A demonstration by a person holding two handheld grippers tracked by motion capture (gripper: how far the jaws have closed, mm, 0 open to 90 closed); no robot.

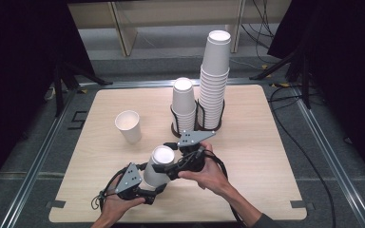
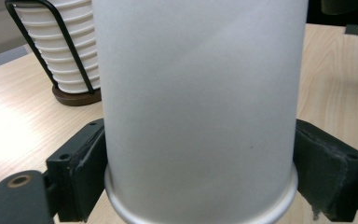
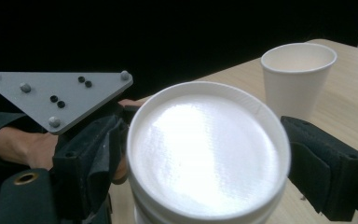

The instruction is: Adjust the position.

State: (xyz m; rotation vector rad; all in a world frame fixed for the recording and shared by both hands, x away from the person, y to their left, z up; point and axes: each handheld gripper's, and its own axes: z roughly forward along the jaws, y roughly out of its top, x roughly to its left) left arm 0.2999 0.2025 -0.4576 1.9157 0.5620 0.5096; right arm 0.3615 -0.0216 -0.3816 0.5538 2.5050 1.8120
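**Two claws on one stack of cups: the split could go either way**

Here we are at the near edge of the pale wooden counter (image 1: 247,142), and an upside-down short stack of white paper cups (image 1: 158,166) sits clamped between both tools. The left claw (image 1: 145,190) has its black pads pressed against the lower wall just above the rolled rim, jaws closed firmly on the cup. The right claw (image 1: 175,159) straddles the upturned base at the top; its pads sit close on either side, and in the right gripper view a second rim peeks out beneath the top cup, so it looks clamped on that uppermost cup.

Now the danger. Paper walls give: squeeze too hard down low and the rim ovalises, jamming the nested cups tighter. Pull off-axis and the top cup may drag its neighbour along, or slip free of the pads entirely.

Watch the surroundings too. An upright single white paper cup (image 1: 129,126) stands just left of the action, and two tall white cup stacks in black wire holders (image 1: 202,95) rise behind. A sudden release could swing a hand into any of them.
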